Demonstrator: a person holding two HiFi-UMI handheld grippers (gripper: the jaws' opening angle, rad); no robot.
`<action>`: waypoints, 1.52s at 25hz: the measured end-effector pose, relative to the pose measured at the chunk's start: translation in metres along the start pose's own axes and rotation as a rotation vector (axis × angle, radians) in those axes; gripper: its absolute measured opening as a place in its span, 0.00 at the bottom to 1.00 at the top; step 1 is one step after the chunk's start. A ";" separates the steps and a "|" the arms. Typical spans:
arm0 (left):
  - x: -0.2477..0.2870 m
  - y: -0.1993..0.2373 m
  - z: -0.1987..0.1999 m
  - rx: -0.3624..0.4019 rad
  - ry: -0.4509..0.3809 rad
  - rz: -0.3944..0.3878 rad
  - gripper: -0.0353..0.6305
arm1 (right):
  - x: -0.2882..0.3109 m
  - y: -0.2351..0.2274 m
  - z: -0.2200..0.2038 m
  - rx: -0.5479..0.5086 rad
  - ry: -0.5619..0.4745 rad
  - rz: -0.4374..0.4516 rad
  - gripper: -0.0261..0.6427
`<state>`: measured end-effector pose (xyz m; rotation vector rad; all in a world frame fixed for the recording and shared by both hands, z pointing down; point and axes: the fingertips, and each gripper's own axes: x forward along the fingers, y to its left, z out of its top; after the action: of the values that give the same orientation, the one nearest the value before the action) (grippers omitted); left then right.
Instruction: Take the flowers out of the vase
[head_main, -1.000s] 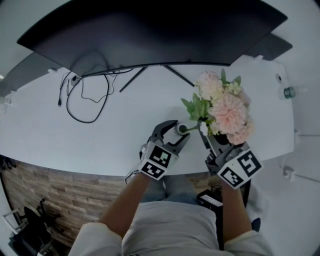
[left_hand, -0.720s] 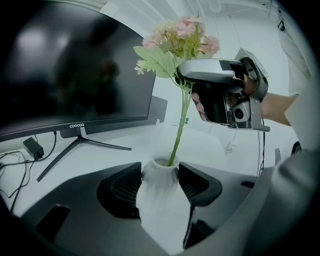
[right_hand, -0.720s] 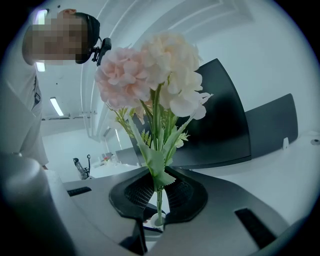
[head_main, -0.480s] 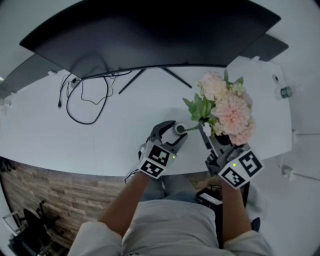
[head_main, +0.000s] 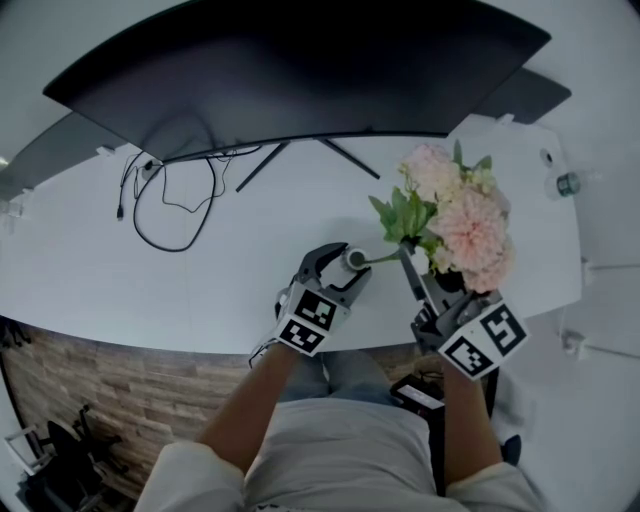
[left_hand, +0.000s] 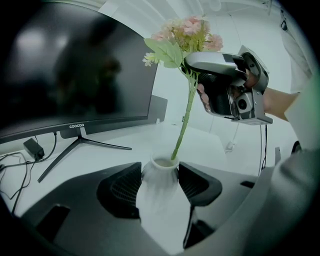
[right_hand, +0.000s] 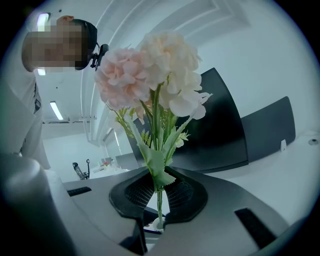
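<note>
Flowers (head_main: 458, 222): artificial bunch of pink and cream blooms with green leaves. It is right of centre in the head view, raised above the right part of the table. The blooms sit above and beyond the right tongs.
Stem (left_hand: 183, 125): thin and green. In the left gripper view it slants from the vase mouth up toward the upper right. Its lower end is inside the mouth, so the flowers are not out.
Vase (left_hand: 159, 192): small and white with a narrow neck, at the bottom centre of the left gripper view. In the head view only its round rim shows, mid-frame near the table's near edge. The base is hidden by the tongs, so I cannot tell whether it rests on the table.
Left tongs (head_main: 345, 260): jaws stand wide, with one pad pressed on each side of the vase neck. They are gripping the vase.
Right tongs (right_hand: 158, 187): jaws narrow, pinched on the stem just under the lowest leaf. In the head view they are to the right of the left tongs, near them but apart.
Table (head_main: 110, 270): white top with a curved near edge, spanning the middle of the head view.
Monitor (head_main: 290, 70): wide, curved and dark, across the top of the head view. Its thin splayed stand legs (head_main: 300, 150) rest on the table.
Cable (head_main: 168, 205): black, looped loosely on the table at left, below the monitor's left end.
</note>
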<state>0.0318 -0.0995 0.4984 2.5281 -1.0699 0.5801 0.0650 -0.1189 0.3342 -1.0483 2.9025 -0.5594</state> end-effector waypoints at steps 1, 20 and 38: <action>0.000 -0.002 0.000 0.003 0.000 0.002 0.41 | -0.003 0.000 0.001 -0.001 -0.005 0.001 0.13; -0.004 -0.005 -0.001 0.010 0.008 0.004 0.41 | -0.024 -0.009 0.001 -0.015 -0.007 -0.041 0.13; -0.012 0.004 0.006 0.023 0.013 0.002 0.46 | -0.028 -0.018 -0.007 -0.004 0.015 -0.074 0.13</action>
<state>0.0232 -0.0977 0.4879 2.5402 -1.0677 0.6118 0.0972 -0.1123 0.3438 -1.1611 2.8890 -0.5665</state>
